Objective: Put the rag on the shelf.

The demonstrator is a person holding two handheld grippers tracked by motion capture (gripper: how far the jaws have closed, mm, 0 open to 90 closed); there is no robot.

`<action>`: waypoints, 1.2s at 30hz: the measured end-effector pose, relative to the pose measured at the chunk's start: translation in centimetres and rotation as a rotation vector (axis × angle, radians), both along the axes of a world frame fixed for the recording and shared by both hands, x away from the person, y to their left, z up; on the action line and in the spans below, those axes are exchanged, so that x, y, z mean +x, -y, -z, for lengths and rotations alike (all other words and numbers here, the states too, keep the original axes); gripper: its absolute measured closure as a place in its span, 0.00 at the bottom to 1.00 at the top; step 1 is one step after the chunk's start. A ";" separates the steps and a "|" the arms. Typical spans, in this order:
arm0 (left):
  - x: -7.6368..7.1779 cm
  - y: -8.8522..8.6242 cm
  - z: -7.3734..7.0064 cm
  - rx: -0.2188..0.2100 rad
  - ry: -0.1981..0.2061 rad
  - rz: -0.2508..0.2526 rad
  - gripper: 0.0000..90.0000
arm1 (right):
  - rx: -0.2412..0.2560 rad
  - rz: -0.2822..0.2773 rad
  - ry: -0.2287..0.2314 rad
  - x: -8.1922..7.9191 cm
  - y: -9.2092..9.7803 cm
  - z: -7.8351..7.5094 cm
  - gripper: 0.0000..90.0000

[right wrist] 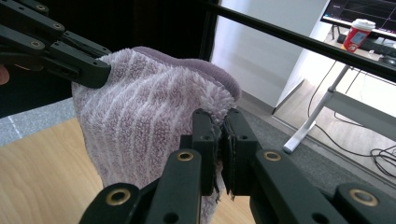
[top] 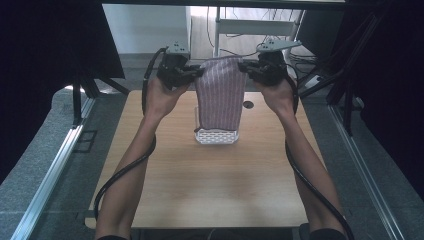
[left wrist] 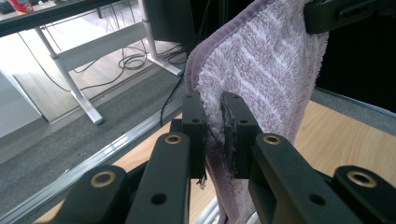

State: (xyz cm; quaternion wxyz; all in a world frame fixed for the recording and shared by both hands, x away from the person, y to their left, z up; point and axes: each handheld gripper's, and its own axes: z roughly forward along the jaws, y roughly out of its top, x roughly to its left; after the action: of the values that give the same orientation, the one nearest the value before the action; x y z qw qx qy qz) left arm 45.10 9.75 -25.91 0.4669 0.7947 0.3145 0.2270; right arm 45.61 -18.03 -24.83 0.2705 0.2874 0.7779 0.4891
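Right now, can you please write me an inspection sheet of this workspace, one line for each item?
Surface: wooden table, mostly bare.
Job's things: striped purple towel held up by its top corners, hanging over a white perforated basket.
Clutter: small dark round spot on the table.
Grippers: left gripper and right gripper both shut on the towel.
Cables: black cable trails along each forearm.
Surroundings: grey floor, desk legs, red cup.

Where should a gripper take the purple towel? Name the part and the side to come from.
Grip the towel at its top corners, one from each side, level with the hem. It hangs folded above the white basket, so its thick stitched edges face outward. The left gripper and right gripper already pinch those edges this way.
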 end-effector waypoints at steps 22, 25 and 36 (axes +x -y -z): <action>5.3 1.1 1.6 0.033 -0.042 -0.171 0.87 | -0.026 0.061 -0.007 4.6 -1.4 1.2 0.94; 5.9 1.2 2.4 0.024 -0.031 -0.194 0.86 | -0.030 0.069 -0.011 5.2 -1.6 1.8 0.94; 8.6 2.4 6.1 0.110 -0.071 -0.236 0.85 | -0.041 0.118 -0.096 8.3 -1.9 5.3 0.94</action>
State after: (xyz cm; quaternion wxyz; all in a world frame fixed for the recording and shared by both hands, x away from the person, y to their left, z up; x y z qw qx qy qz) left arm 53.74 7.35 -32.02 0.3814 0.7841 0.4092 0.2690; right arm 53.94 -16.09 -30.14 0.2668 0.3504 0.7815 0.4420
